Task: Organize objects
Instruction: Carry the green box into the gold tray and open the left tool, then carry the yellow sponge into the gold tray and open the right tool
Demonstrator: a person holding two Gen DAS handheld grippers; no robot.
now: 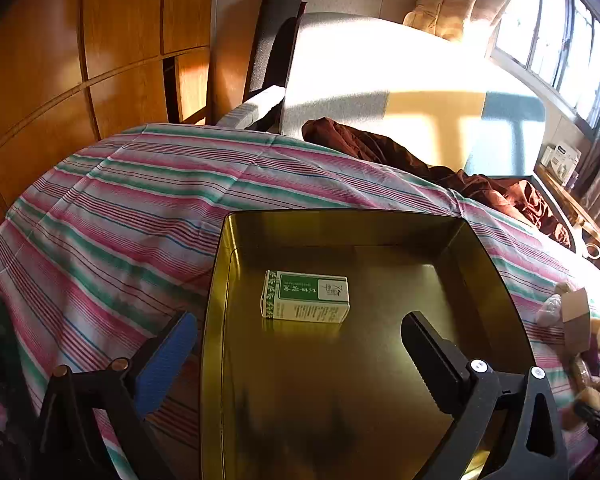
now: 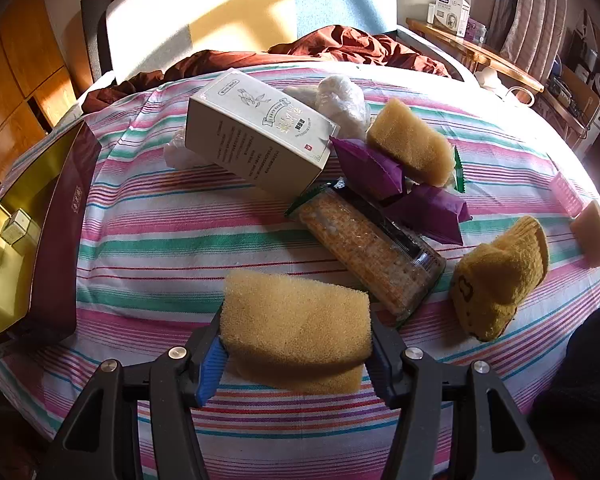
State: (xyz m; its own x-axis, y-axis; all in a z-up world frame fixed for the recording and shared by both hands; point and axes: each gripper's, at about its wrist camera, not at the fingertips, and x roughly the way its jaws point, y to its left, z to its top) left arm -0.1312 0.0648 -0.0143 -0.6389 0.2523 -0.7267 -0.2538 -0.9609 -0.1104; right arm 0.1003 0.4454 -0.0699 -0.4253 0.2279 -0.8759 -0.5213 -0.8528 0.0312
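Sponge point(image 2: 296, 328) number one is sitting clamped between my right gripper's point(image 2: 296, 356) pads, hanging just above the striped sheet point(image 2: 160, 240). Over on the left, my left gripper point(image 1: 296, 344) is hovering with its fingers spread wide and nothing between them, above the gold tin point(image 1: 340, 380). I'm seeing the small green box point(image 1: 306, 296) lying flat inside it. Rightward, the cracker packet point(image 2: 372, 256), second sponge point(image 2: 412, 140) and yellow sock point(image 2: 500, 276) are waiting on the sheet.
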